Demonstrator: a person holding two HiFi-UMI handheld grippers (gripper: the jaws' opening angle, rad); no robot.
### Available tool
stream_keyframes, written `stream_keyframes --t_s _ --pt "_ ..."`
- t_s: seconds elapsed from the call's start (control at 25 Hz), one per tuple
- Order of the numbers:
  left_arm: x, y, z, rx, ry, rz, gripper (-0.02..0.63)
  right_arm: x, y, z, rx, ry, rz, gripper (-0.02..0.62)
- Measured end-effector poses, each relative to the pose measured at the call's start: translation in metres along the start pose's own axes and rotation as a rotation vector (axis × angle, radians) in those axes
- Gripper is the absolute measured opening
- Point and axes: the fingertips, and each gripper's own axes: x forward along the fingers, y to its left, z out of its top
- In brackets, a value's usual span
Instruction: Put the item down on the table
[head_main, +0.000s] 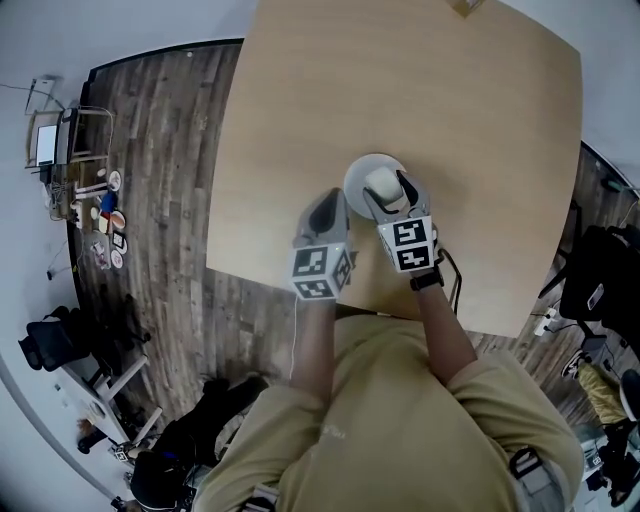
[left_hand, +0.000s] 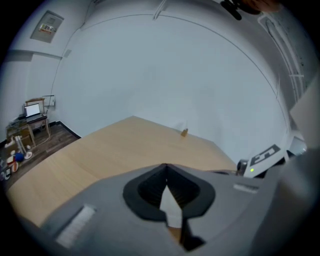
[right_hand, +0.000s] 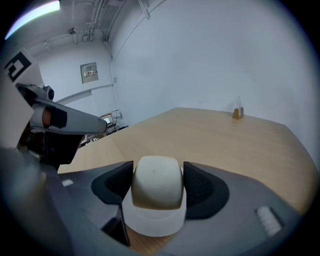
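1. jaws first, head view: the right gripper (head_main: 387, 192), just right of the frame's middle, has its jaws closed on the two sides of a cream item (head_main: 381, 182). the item is over a white dish (head_main: 356, 178) on the light wooden surface (head_main: 300, 110).
2. head view: the left gripper (head_main: 333, 198) is just beside it on the left, with its jaws together and nothing between them. its tips are near the dish's left rim.
3. head view: a person in a tan shirt (head_main: 400, 410) fills the lower middle. dark plank floor (head_main: 160, 170) shows at the left.
4. left gripper view: the left gripper (left_hand: 166, 172) has its jaws pressed shut at the bottom centre and holds nothing. the bare surface (left_hand: 110, 145) runs toward the wall.
5. left gripper view: a small brown object (left_hand: 184, 132) stands at the far edge of the surface, right of centre. a laptop (left_hand: 32, 110) sits on a stand at the left edge. the right gripper's marker cube (left_hand: 265, 155) shows at the right.
6. right gripper view: the right gripper (right_hand: 157, 175) clamps the cream item (right_hand: 156, 187), a rounded block, at the lower centre between its dark pads. the white dish (right_hand: 150, 225) is directly under the item. whether they touch cannot be told.
7. right gripper view: the small brown object (right_hand: 238, 112) is at the far edge of the surface (right_hand: 215, 140), at the upper right. the left gripper (right_hand: 65, 120) reaches in from the left.
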Motion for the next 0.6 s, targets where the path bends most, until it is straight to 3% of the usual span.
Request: stream_keyframes --t_s 0.6 --pt "0.0 0.018 -0.017 -0.039 0.027 0.023 0.002 0.042 0.011 -0.037 -0.091 0.136 -0.011 0.318"
